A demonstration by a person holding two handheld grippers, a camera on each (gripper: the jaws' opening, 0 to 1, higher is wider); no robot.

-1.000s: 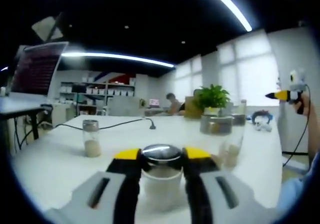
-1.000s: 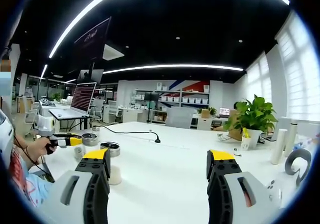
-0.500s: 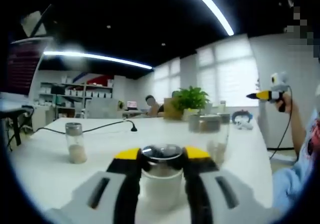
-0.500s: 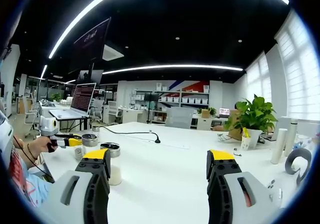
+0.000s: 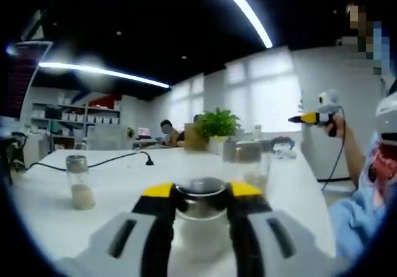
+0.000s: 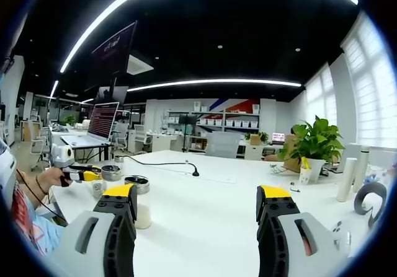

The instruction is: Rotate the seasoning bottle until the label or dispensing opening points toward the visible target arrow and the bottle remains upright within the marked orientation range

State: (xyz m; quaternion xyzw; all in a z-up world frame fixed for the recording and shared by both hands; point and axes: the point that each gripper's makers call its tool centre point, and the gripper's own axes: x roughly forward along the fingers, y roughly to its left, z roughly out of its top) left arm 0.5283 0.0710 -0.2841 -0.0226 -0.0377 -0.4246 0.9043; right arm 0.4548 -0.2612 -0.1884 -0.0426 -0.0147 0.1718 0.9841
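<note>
Left tongs [image 5: 200, 197] clamp the upright clear glass seasoning bottle with metal cap [image 5: 200, 214] on the white counter [image 5: 118, 184]; right tongs [image 6: 196, 204] stand apart, holding nothing.

Three seasoning bottles on the white table [image 5: 124, 178]: one gripped [image 5: 200, 218], one at left [image 5: 79, 182], one behind [image 5: 247, 165]. One potted plant [image 5: 211, 128].

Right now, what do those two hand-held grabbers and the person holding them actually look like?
Each gripper has two chunky grey jaws with black inner faces and yellow tips, seen on the left gripper and the right gripper. Viewed from across the table, each shows a pale rounded head, a yellow-and-black nose and a thin black cable hanging below. The person wears a light blue sleeve.
</note>
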